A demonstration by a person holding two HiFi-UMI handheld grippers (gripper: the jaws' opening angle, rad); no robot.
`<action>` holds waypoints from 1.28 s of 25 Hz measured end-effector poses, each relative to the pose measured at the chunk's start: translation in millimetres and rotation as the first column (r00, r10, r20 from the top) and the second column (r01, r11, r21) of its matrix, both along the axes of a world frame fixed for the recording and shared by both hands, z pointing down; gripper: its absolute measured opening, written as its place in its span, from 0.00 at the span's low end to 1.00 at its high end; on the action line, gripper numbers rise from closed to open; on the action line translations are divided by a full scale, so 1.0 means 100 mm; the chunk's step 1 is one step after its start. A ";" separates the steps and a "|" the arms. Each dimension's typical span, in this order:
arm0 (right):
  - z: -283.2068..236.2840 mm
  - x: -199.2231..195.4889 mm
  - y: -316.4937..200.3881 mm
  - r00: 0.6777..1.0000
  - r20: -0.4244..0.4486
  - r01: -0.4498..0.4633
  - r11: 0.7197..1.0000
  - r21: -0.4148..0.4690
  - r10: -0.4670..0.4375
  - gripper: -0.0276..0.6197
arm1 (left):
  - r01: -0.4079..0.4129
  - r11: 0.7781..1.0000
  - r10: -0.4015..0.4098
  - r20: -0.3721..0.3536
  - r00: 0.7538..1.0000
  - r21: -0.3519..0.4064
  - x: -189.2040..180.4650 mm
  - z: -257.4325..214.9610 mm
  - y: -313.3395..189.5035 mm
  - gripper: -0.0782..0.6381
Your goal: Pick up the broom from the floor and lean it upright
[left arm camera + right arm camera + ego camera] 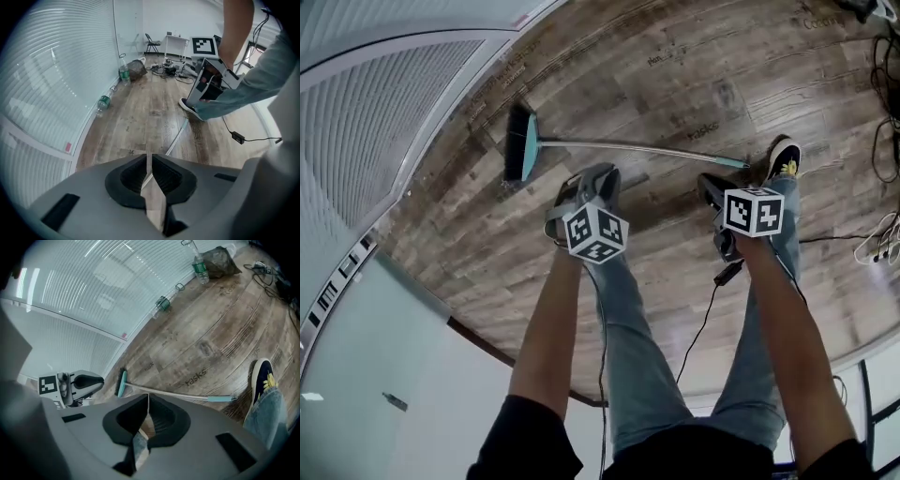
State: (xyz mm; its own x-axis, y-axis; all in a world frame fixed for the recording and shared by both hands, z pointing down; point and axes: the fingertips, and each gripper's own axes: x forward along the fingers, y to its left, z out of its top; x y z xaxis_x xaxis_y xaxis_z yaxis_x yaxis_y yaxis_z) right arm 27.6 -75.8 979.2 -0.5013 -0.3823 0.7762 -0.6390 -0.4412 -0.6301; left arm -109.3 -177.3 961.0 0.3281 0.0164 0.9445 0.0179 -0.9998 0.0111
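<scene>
Hovering over the wood floor (pixel 694 75) with both grippers, so this is the approach step and the pick hasn't started.

- broom (pixel 637 148) lies flat on the floor ahead of the person's feet. Its head is toward the blind-covered wall (pixel 384 122) and its teal grip end is just beside the shoe (pixel 783 159).
- left gripper (pixel 602 176): fingers pressed together, nothing between them, and it's clear of the handle.
- right gripper (pixel 711 187): same, fingers pressed together and empty. It sits nearer the grip end but isn't touching it.

My read of the next move: both sets of jaws have to spread before they drop onto the handle. The handle is thin and round (it'll likely roll or slip if pinched off-centre), so close squarely across it. Then lift the grip end and tip the broom up against the wall.

Count:
- 1 broom
- 2 grippers
- 2 bottles by the wall, one upright (pixel 124 72) and one lying (pixel 103 102)
- 1 dark bag (pixel 137 68)
- 1 chair (pixel 151 43) at the far end
- 1 shoe in the head view
</scene>
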 end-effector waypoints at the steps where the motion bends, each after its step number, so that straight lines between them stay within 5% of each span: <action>1: 0.13 0.03 0.01 1.000 -0.014 -0.027 1.000 -0.005 0.027 0.07 | -0.004 1.000 0.004 -0.002 1.000 -0.009 0.00 0.09 0.02 0.14; 5: 0.66 0.12 0.02 0.984 -0.080 -0.161 0.986 -0.036 0.158 0.07 | -0.048 0.998 0.048 0.006 0.999 -0.038 -0.07 0.46 0.18 0.14; 9: 1.16 0.12 0.14 0.965 -0.180 -0.212 0.969 -0.125 0.188 0.07 | -0.066 0.996 0.067 0.026 0.997 -0.067 -0.16 1.01 0.28 0.19; 11: 1.36 -0.04 0.12 0.971 -0.171 -0.189 0.975 -0.115 0.168 0.07 | -0.056 0.996 0.060 0.049 0.997 -0.062 -0.22 1.31 0.29 0.28; 20: 1.93 -0.38 0.49 0.966 -0.148 -0.240 0.952 -0.190 0.214 0.16 | -0.119 0.992 0.124 0.141 0.982 -0.047 -0.38 2.35 0.46 0.30; 29: 2.21 -0.35 0.55 0.961 -0.157 -0.259 0.946 -0.198 0.230 0.16 | -0.240 0.970 0.240 0.222 0.945 -0.027 -0.38 2.88 0.55 0.32; 32: 2.30 -0.34 0.57 0.941 -0.161 -0.328 0.920 -0.214 0.298 0.20 | -0.257 0.966 0.255 0.249 0.934 -0.026 -0.43 2.93 0.58 0.32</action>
State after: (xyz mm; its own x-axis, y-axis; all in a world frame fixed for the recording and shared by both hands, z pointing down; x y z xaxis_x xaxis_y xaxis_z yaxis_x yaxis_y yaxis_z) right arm -6.7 -19.2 1209.0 -0.2806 -0.3042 0.9103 -0.5094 -0.7566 -0.4099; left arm -152.5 -119.3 1254.3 0.0685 0.0621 0.9957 0.2705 -0.9618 0.0414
